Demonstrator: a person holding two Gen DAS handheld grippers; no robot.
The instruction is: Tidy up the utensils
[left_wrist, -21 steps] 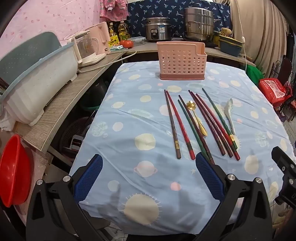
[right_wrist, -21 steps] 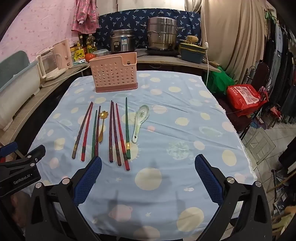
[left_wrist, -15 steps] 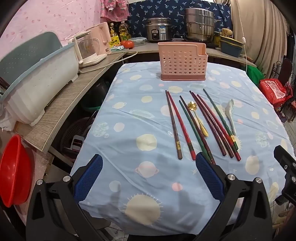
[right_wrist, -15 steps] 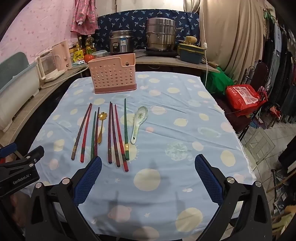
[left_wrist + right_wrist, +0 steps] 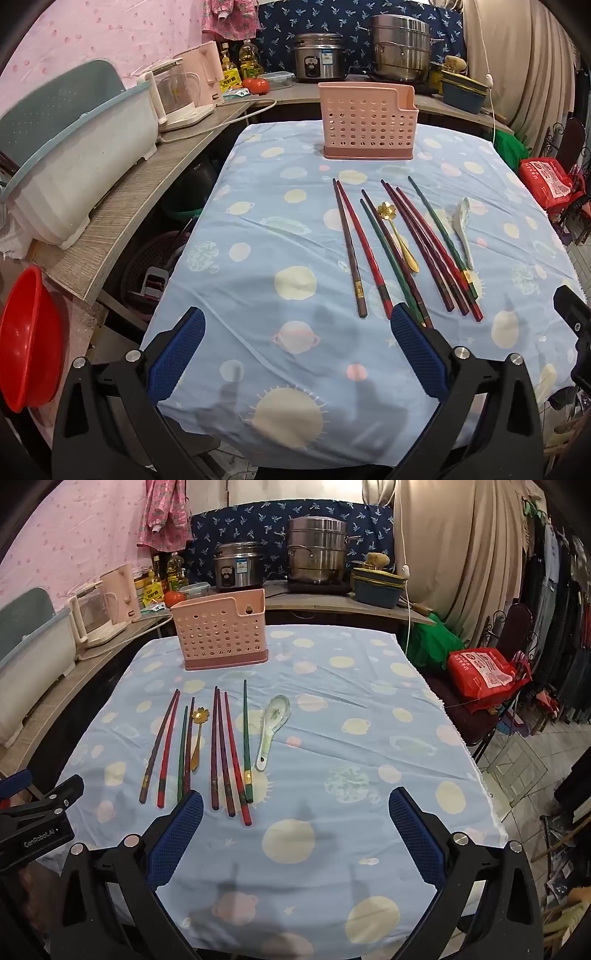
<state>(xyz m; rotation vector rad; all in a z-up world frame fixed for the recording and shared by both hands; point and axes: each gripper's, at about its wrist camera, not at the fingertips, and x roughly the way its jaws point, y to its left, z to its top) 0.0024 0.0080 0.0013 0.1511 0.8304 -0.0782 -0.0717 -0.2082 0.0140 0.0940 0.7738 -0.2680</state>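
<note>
Several red, green and brown chopsticks (image 5: 402,240) lie side by side on the blue planet-print cloth (image 5: 288,221); they also show in the right wrist view (image 5: 221,746). Among them lies a gold flower spoon (image 5: 397,236), also in the right wrist view (image 5: 197,738). A white ceramic spoon (image 5: 464,229) lies to their right, also in the right wrist view (image 5: 271,727). A pink perforated holder (image 5: 367,122) stands upright at the table's far end, also in the right wrist view (image 5: 221,633). My left gripper (image 5: 295,354) and right gripper (image 5: 295,834) are both open and empty above the near edge.
A white dish tub (image 5: 74,166), a kettle (image 5: 177,96), a tomato (image 5: 256,85), a rice cooker (image 5: 319,55) and a steel pot (image 5: 400,46) line the counter. A red basin (image 5: 26,339) sits at low left. A chair with a red bag (image 5: 484,672) stands on the right.
Both grippers have eased slightly towards the table; the utensils sit a little lower in both views. Nothing on the table has moved.
</note>
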